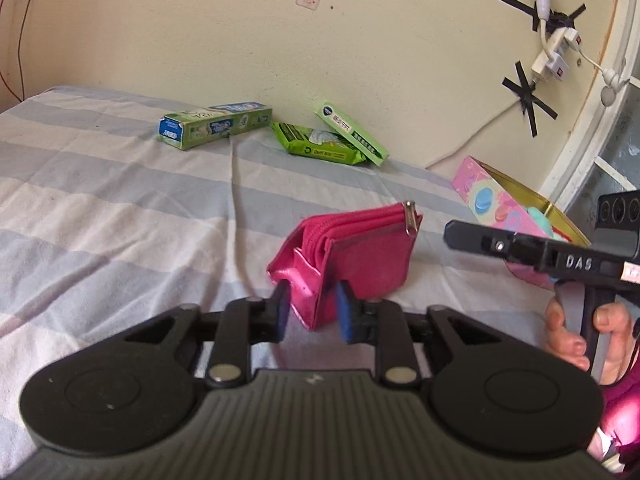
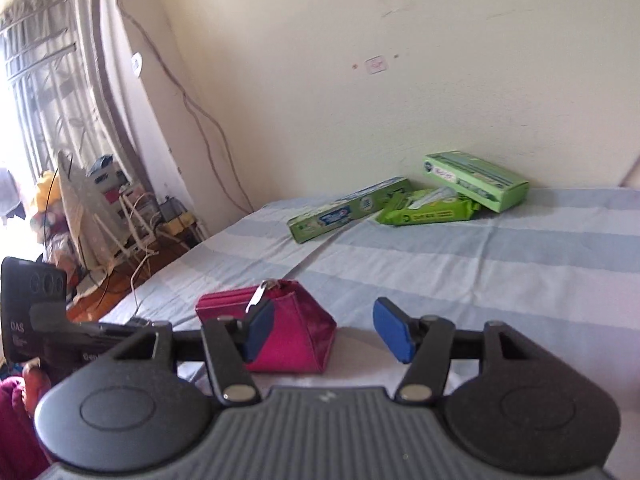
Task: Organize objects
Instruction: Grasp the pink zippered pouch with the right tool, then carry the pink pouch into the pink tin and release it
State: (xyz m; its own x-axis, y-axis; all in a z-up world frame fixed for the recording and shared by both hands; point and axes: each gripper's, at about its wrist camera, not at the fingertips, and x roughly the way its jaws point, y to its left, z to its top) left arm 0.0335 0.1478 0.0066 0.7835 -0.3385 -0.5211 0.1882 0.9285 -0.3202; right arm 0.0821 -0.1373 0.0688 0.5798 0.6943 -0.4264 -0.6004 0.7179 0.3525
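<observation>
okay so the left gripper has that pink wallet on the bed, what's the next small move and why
Probably carry the pink wallet right, toward the open pink tin. The left gripper is shut on the wallet's near corner, so the grip looks made. The tin sits just past it at the bed's right edge, and the green boxes are already grouped by the wall. The right gripper is open and holds nothing.

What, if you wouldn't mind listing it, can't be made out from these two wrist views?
- Pink box, left wrist view: the right gripper and the frame edge cover its near end, so most of its contents are hidden.
- Pink wallet, both views: whether it holds anything; it is zipped shut.
- Print on the toothpaste box and wipes pack: too small and blurred to read.
- Right wrist view: the left gripper is mostly cut off by the frame edge.
</observation>
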